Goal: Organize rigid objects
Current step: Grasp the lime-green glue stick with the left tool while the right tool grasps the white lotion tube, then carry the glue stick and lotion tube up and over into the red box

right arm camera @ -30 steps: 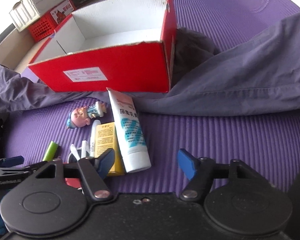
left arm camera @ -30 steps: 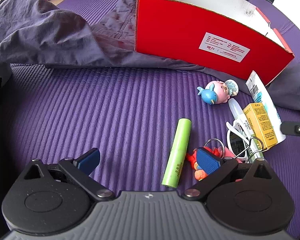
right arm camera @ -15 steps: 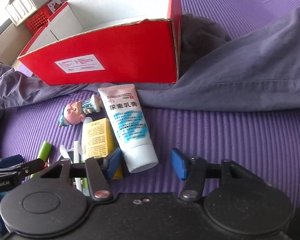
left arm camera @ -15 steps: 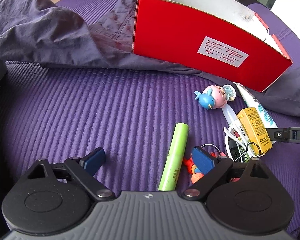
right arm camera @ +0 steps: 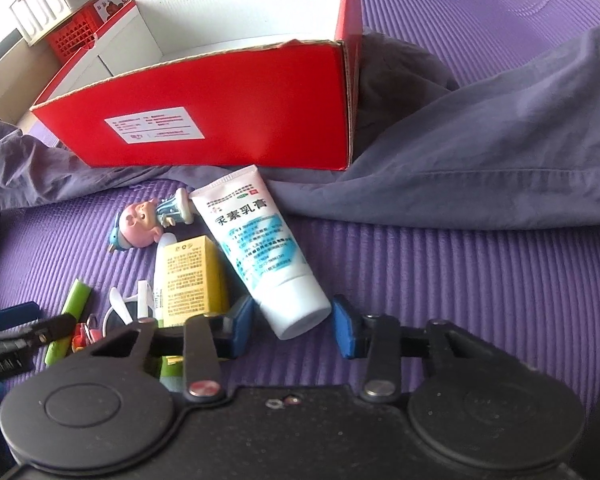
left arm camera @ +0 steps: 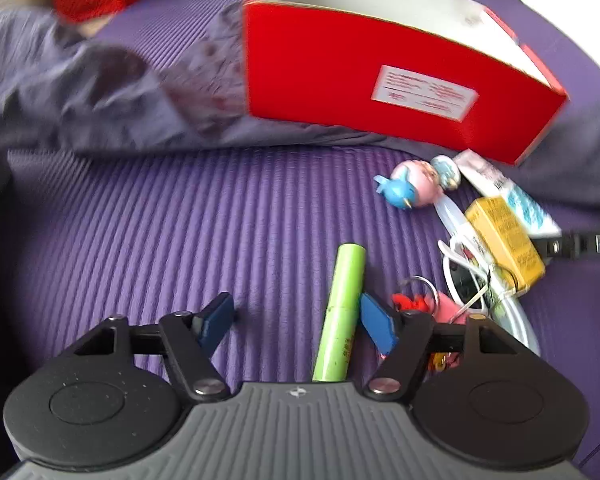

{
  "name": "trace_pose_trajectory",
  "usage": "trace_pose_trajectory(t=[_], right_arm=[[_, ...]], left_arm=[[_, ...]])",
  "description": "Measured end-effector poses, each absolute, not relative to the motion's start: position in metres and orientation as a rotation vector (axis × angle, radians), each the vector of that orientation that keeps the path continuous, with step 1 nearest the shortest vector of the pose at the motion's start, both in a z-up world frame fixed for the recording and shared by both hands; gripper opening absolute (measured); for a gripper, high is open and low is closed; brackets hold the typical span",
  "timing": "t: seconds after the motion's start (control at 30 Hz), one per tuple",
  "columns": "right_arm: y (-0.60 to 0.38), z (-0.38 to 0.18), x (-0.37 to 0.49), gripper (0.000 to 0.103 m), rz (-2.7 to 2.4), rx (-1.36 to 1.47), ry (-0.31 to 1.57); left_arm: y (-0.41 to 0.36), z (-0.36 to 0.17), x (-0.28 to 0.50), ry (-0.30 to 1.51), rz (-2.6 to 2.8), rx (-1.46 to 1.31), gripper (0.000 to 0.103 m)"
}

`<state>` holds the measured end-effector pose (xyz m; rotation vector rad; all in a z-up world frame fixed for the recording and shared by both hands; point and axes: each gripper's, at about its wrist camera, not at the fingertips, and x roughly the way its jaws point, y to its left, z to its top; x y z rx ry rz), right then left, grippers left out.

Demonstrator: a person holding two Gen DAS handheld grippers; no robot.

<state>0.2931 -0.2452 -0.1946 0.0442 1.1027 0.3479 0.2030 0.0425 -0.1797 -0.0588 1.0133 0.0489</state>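
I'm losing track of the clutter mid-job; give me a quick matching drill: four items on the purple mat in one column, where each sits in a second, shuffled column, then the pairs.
Things:
1. white squeeze tube with blue print
2. green cylindrical stick
3. yellow rectangular carton
4. pink and blue toy figurine

Places:
A. between the closing left gripper jaws, against the right-hand pad
B. cap end between the closing right gripper jaws
C. lying near the red cardboard box, left of the tube's crimped end
D. beside the tube, just behind the right gripper's left-hand pad

Pairs: 1-B, 2-A, 3-D, 4-C
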Motion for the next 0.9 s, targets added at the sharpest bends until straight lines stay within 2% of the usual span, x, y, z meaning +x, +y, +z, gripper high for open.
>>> trace_pose_trajectory(t=[0.1,0.17,0.2,0.23,0.33,0.43,0.9], right_arm=[[-0.239,-0.195,0.293,0.042,0.34,0.005,1.1],[-0.234,-0.195,0.293,0.041,0.33,-0.025,1.096],[-0.231,-0.196,0.292,0.041,0.326,-0.044,1.092],[-0.23,-0.196,0.291,0.04,0.323,-0.057,1.088],[-0.23,-0.196,0.289,0.039,0.324,-0.067,1.076],[-0.234,-0.195,0.287,0.038,0.329,-0.042,1.077],[-0.261,-0.163,0.255,0.034,0.342,0.134,1.043]], left_arm=[[0.042,-0.179,0.203,1.007,0.041,-0.047,0.063],[0.042,-0.179,0.202,1.005,0.035,-0.052,0.051],[0.041,-0.178,0.202,1.001,0.032,-0.048,0.04],[0.039,-0.178,0.201,0.999,0.029,-0.036,0.035],[0.034,-0.178,0.2,0.995,0.025,-0.014,0.031],[0.035,-0.177,0.2,0.995,0.003,-0.041,0.019],[0.046,-0.16,0.194,0.987,0.012,-0.153,0.016]])
